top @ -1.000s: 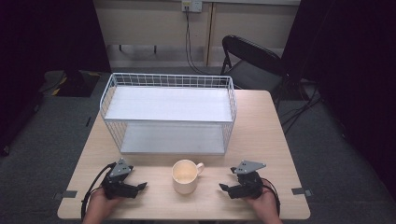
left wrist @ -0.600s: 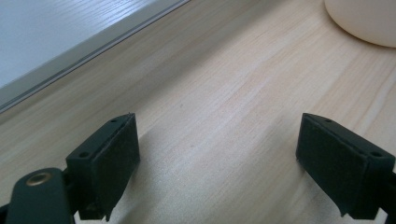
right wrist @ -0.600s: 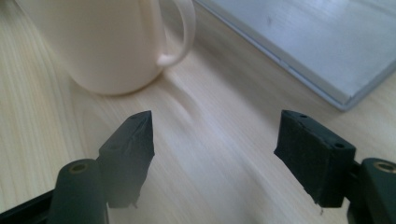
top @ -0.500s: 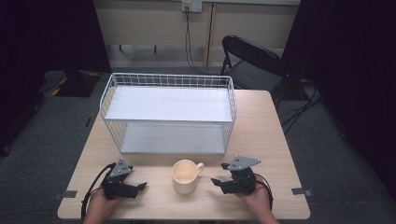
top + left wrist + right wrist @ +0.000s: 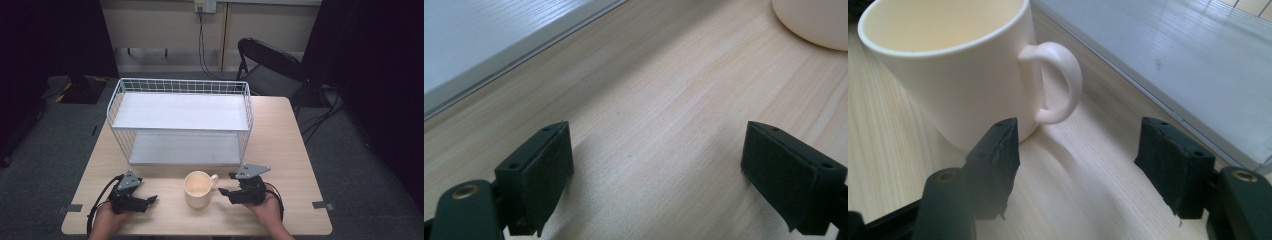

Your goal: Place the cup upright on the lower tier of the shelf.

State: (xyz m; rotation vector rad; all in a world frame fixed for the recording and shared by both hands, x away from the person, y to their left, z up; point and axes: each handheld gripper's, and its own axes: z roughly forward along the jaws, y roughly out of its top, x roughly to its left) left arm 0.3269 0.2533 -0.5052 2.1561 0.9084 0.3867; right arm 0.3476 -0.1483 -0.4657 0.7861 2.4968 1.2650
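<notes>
A cream mug [image 5: 198, 189] stands upright on the wooden table [image 5: 280, 145], its handle [image 5: 1058, 82] turned toward my right gripper. My right gripper [image 5: 226, 192] is just right of the mug, jaws apart and aimed at the handle. In the right gripper view the handle sits a little ahead of the two pads [image 5: 998, 155], touching neither. Those jaws have just been closing, with nothing pressed between them. My left gripper [image 5: 150, 200] rests on the table left of the mug, open, with bare wood between its pads [image 5: 544, 170]. The mug's base [image 5: 814, 22] shows at that view's upper right.
A white wire rack [image 5: 181, 120] with two shelves stands behind the mug across the table's middle. Its lower shelf edge [image 5: 1168, 75] lies close beyond the mug. A black folding chair [image 5: 270, 65] stands past the table's far right corner.
My right gripper has moved left toward the mug and risen slightly, and its jaws have narrowed. The left gripper and the mug have stayed put.
</notes>
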